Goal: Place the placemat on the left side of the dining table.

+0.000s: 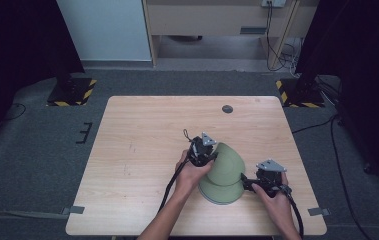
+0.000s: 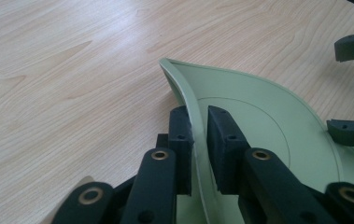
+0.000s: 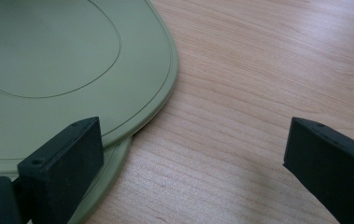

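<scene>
A soft pale-green round mat lies on the wooden table, right of centre and near the front. My left gripper is shut on the mat's rim, one pad on each side, and that edge stands curled up off the table. Seen from the right gripper view, the mat has a raised layer lying over a lower edge. My right gripper is open just right of the mat, low over the wood, with nothing between its pads. Its jaws also appear at the right edge of the left gripper view.
A small grey round cap sits in the tabletop near the far edge. Bare wood spreads to the left and beyond the mat. Black stands on yellow-striped bases flank the table's far corners on the carpet.
</scene>
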{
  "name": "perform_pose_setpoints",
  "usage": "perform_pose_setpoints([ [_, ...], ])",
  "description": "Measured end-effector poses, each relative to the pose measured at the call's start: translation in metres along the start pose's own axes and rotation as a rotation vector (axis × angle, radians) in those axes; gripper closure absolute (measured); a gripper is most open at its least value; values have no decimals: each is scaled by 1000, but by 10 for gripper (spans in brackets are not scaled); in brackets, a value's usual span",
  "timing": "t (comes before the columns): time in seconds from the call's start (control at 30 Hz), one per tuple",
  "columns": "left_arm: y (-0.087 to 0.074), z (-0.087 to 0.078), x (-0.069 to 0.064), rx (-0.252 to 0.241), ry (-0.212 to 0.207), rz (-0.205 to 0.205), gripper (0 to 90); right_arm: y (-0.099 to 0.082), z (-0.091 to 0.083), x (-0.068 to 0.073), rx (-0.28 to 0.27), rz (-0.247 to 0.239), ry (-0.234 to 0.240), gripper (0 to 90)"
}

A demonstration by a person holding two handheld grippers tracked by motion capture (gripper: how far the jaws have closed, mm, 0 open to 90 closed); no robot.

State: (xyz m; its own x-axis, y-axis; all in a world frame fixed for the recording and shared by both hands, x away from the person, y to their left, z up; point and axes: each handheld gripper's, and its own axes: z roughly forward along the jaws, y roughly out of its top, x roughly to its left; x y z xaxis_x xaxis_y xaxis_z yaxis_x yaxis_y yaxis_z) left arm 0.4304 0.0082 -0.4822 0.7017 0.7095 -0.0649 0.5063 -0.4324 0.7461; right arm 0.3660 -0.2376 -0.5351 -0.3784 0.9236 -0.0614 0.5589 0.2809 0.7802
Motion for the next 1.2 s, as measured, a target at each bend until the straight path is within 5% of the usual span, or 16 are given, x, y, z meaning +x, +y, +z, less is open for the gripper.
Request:
perform_pose_setpoints([
  [0.9, -1, -4, 3, -30, -39, -44, 848, 0, -3, 0, -4, -3, 5, 55],
  [1.2, 5, -17, -2, -58, -72, -35, 850, -3, -19, -30, -14, 74, -36, 54],
])
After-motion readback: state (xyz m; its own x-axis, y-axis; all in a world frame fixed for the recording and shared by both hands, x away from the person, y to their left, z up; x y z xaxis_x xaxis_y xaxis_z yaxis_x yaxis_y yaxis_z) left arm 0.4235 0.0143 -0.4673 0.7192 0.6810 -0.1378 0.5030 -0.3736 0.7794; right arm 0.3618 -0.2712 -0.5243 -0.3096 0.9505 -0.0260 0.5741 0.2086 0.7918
